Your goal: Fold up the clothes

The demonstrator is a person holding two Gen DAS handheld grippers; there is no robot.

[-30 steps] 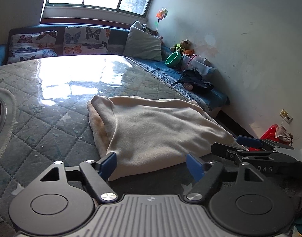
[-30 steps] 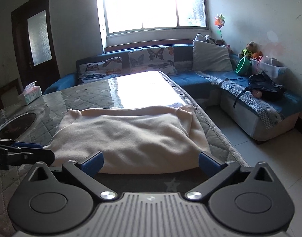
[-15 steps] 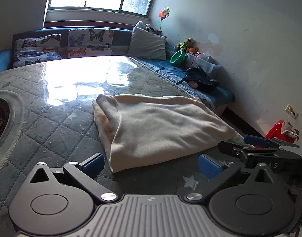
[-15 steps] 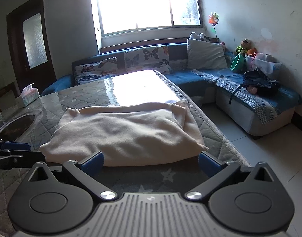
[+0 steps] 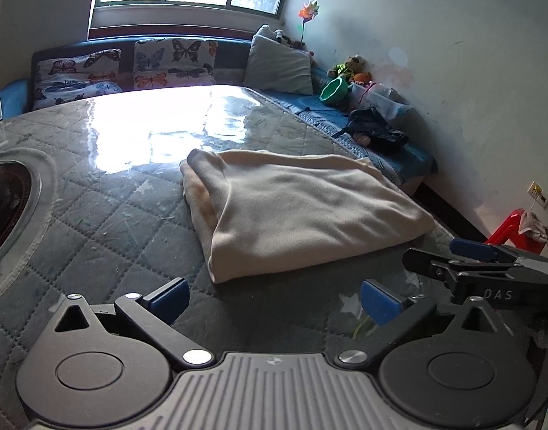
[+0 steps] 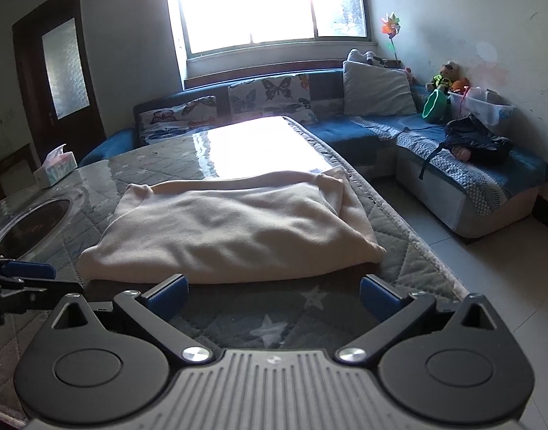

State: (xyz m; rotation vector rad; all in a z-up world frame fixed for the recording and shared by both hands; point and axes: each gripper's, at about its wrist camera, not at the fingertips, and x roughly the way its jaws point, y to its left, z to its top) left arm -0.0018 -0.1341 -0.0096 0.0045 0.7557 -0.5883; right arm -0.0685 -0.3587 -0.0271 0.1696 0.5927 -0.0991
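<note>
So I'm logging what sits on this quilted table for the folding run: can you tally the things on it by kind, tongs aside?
Folded cream garment: 1
Tissue box: 1
Round dark inset in the table: 1
Total: 3

You had one folded cream garment (image 6: 231,229) lying on one quilted table (image 6: 399,261). Two butterfly-print cushions (image 6: 270,95) and one plain grey pillow (image 6: 376,89) sat on the one blue corner sofa (image 6: 482,182). You had one tissue box (image 6: 57,168), one green bowl (image 6: 435,105), one pinwheel (image 6: 390,28), one clear plastic bin (image 6: 485,107) and one red stool (image 5: 510,229) in view.
</note>
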